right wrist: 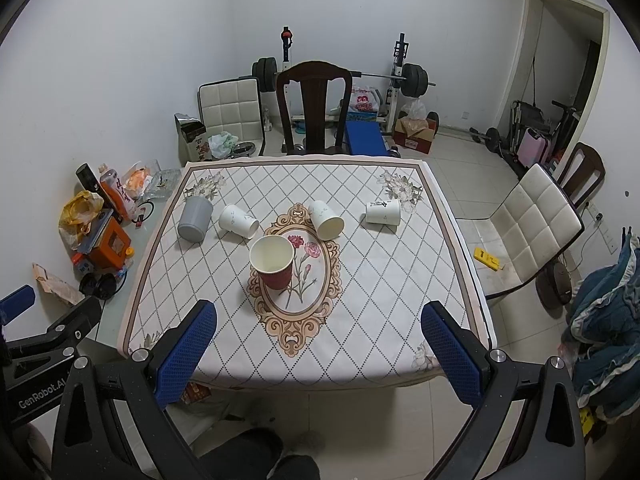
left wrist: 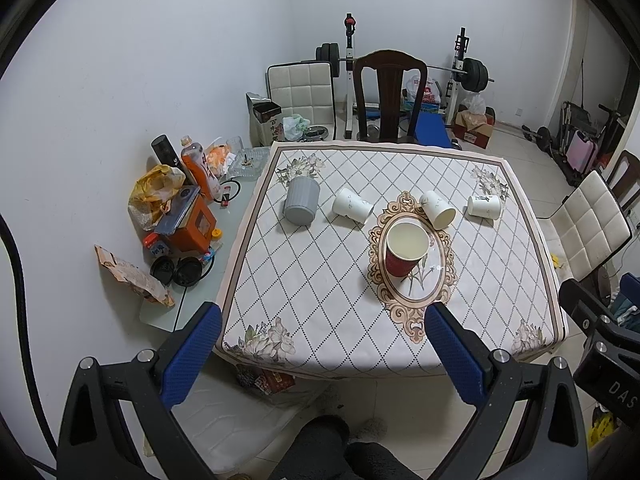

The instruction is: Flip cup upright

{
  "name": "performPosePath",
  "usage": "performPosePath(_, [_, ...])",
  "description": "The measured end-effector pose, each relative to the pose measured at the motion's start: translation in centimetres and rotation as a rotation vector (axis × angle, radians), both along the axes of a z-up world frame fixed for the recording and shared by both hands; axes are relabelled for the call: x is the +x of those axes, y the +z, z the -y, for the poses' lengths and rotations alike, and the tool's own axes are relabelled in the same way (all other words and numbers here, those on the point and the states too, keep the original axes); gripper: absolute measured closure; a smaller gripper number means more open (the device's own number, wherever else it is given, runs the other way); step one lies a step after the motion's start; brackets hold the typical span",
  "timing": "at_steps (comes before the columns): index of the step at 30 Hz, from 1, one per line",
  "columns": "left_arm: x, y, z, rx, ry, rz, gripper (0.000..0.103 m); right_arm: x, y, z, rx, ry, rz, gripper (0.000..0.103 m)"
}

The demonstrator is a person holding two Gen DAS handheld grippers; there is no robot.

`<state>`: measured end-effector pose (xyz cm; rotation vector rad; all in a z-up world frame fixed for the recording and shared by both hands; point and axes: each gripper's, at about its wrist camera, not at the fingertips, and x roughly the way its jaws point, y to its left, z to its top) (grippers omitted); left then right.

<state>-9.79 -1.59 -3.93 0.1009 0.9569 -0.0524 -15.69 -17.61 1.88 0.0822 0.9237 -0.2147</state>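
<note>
A red paper cup [left wrist: 405, 250] [right wrist: 273, 262] stands upright on the oval flower motif of the tablecloth. Behind it three white paper cups lie on their sides: one on the left [left wrist: 352, 206] [right wrist: 238, 221], one in the middle [left wrist: 437, 209] [right wrist: 326, 219], one on the right [left wrist: 484, 206] [right wrist: 383, 212]. A grey ribbed cup [left wrist: 302, 200] [right wrist: 195, 219] lies tipped at the far left. My left gripper [left wrist: 324, 354] and right gripper [right wrist: 320, 350] are both open and empty, held back over the table's near edge.
The table [left wrist: 320, 336] [right wrist: 380, 320] has a quilted cloth. A side shelf with bottles, bags and boxes [left wrist: 180, 216] sits left. A dark wooden chair [left wrist: 390, 96] stands behind, a white padded chair [right wrist: 532, 216] to the right. Gym gear lines the back wall.
</note>
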Motion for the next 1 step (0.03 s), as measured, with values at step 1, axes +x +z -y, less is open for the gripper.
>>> performPosePath(1, [-0.03, 0.07, 0.1, -0.001, -0.001, 0.001, 0.0, 0.01, 0.0, 0.01, 0.001, 0.0, -0.001, 0.0])
